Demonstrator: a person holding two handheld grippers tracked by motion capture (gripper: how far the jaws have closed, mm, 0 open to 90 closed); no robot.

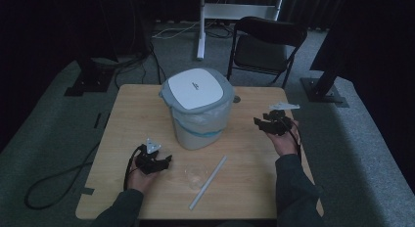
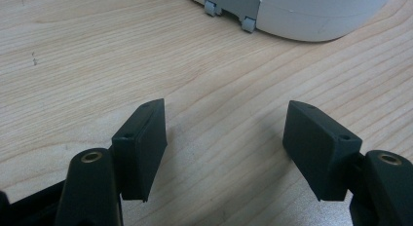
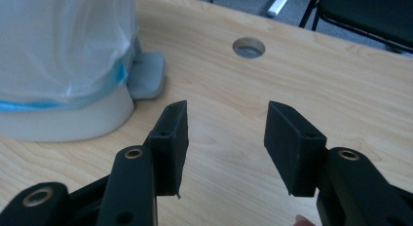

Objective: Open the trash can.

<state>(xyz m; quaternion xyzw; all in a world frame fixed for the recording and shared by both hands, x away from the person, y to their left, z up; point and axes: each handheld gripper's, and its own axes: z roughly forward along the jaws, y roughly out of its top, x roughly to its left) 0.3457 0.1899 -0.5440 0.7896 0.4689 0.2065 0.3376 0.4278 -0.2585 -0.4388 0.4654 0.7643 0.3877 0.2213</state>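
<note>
A white bin [image 1: 198, 109] with a grey-rimmed lid and a plastic liner stands in the middle of the wooden table [image 1: 132, 114]. My left gripper [image 1: 163, 161] rests at the front left of the bin, open, with bare wood between its jaws. In the left gripper view the bin's base [image 2: 311, 16] lies just ahead of that gripper [image 2: 226, 138]. My right gripper [image 1: 264, 123] is to the right of the bin, open and holding nothing. The right gripper view shows the lined bin [image 3: 63, 55] and its grey foot pedal [image 3: 146, 75] left of that gripper [image 3: 226, 138].
A clear cup [image 1: 195, 177] and a long white stick [image 1: 209, 182] lie near the table's front edge. A round cable hole [image 3: 249, 47] sits behind the bin. A black folding chair [image 1: 266, 46] and a white stand [image 1: 200, 26] are beyond the table.
</note>
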